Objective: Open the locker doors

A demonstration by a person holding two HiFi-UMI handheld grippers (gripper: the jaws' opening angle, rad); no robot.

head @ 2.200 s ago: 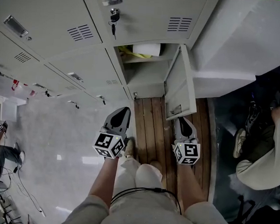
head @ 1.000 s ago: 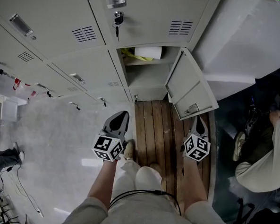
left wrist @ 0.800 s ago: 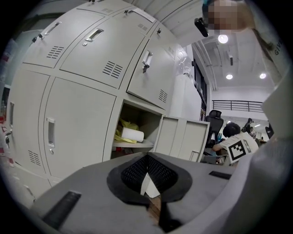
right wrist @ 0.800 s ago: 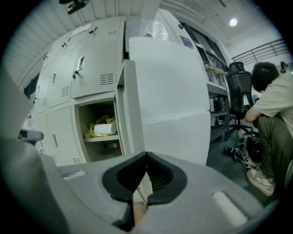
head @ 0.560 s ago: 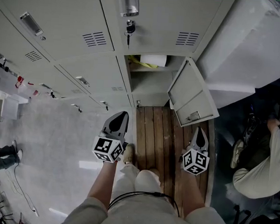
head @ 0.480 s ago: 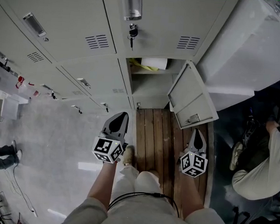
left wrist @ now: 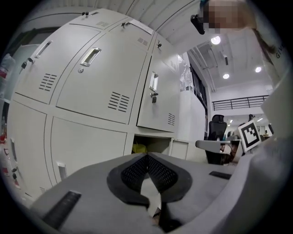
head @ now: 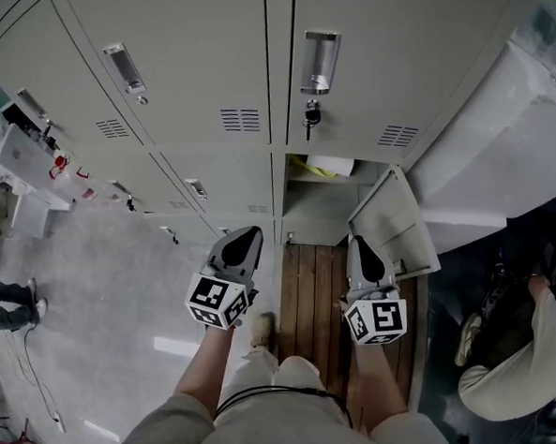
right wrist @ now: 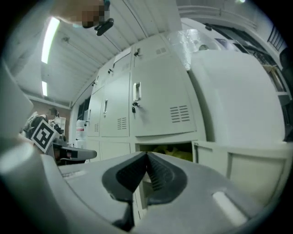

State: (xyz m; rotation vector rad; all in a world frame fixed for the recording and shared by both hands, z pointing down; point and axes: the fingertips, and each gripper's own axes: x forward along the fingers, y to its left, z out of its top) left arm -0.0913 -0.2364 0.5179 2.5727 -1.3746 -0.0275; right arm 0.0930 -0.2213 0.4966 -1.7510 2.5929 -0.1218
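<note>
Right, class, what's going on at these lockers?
A person faces grey lockers with a hand-held gripper in each hand. The left hand-held gripper and right hand-held gripper are both shut, holding nothing. One lower locker door stands open near the right one; the keyed door above it is closed.

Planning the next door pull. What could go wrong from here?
1. The open lower door juts out beside the right tool; a sideways swing could hit it.
2. A key hangs just under the handle of the upper door and may snag.
3. Right tool is shut; it likely must open before gripping.
</note>
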